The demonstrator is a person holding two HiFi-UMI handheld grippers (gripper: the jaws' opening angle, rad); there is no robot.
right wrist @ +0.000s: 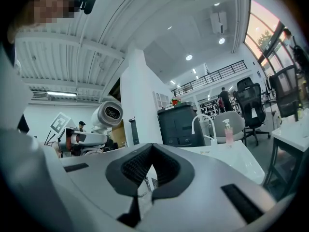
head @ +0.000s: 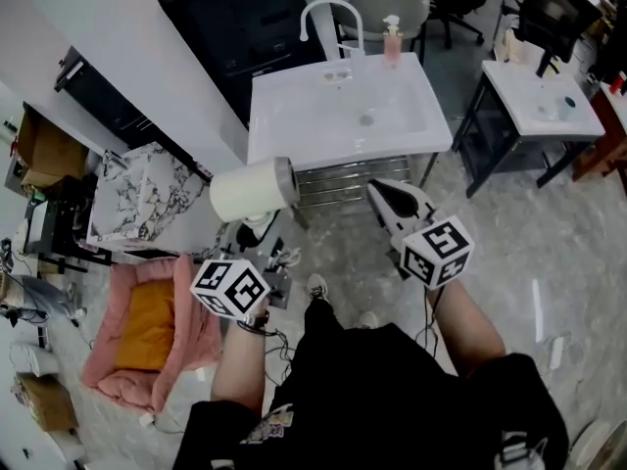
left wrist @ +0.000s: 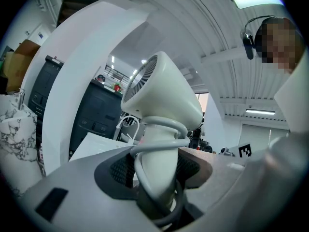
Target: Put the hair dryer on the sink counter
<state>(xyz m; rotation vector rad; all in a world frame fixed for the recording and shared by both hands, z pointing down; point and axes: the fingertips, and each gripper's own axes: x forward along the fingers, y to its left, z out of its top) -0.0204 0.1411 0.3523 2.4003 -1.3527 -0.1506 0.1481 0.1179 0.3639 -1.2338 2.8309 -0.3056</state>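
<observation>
The white hair dryer [head: 253, 190] hangs in the air just in front of the white sink counter [head: 294, 130], its barrel lying sideways. My left gripper [head: 259, 245] is shut on its handle. In the left gripper view the handle [left wrist: 157, 166], with its cord looped round it, stands between the pads and the grille points up. My right gripper [head: 380, 192] is to the right at about the same height, jaws shut and empty, pointing at the counter's front edge. From the right gripper view the hair dryer [right wrist: 107, 114] shows at the left and the counter [right wrist: 231, 158] lies ahead.
A white faucet [head: 328, 18] and a pink soap bottle [head: 393, 39] stand at the counter's back edge. A marble-patterned box [head: 142, 199] and a pink pet bed [head: 147, 331] lie to the left. A small white table [head: 544, 101] stands to the right.
</observation>
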